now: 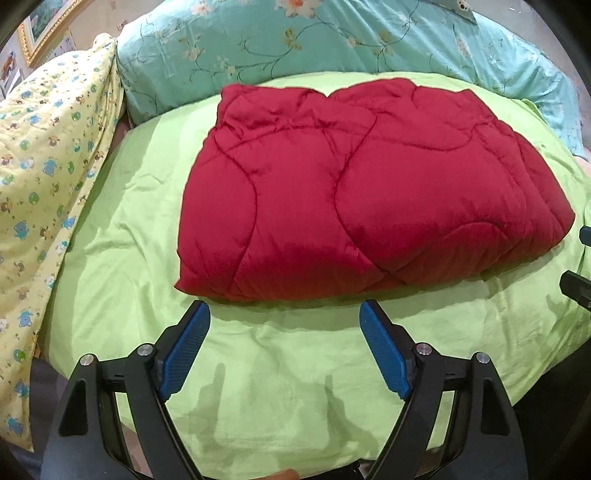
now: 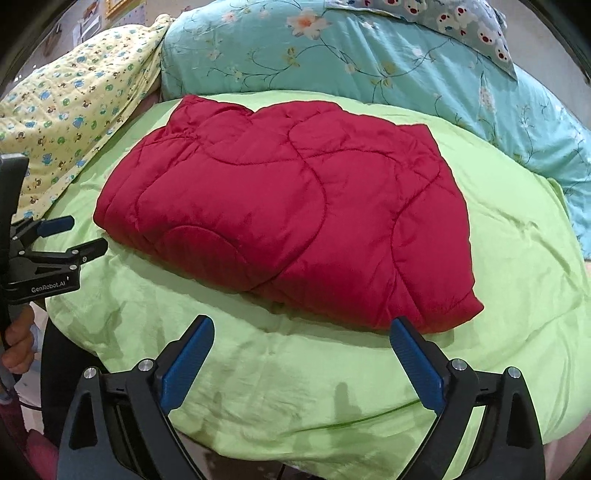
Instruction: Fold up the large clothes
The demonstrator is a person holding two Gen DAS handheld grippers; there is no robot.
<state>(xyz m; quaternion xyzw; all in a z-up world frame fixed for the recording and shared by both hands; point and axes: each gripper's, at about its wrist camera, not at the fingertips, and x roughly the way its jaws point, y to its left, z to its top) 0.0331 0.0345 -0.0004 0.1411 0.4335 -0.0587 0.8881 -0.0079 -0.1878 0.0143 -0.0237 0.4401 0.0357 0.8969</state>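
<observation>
A red quilted blanket (image 1: 354, 192) lies folded into a thick rectangle on the light green bed cover (image 1: 280, 373). It also shows in the right wrist view (image 2: 295, 218). My left gripper (image 1: 284, 314) is open and empty, just short of the blanket's near edge; it also shows from the side in the right wrist view (image 2: 83, 234), at the blanket's left. My right gripper (image 2: 303, 326) is open and empty, just short of the blanket's near right corner. Its tips show at the right edge of the left wrist view (image 1: 578, 258).
A teal floral pillow (image 1: 332, 40) lies behind the blanket along the bed's head. A yellow printed quilt (image 1: 48, 177) is bunched at the left. A framed picture (image 1: 40, 26) hangs on the wall at far left. The green cover (image 2: 332, 398) ends at the near bed edge.
</observation>
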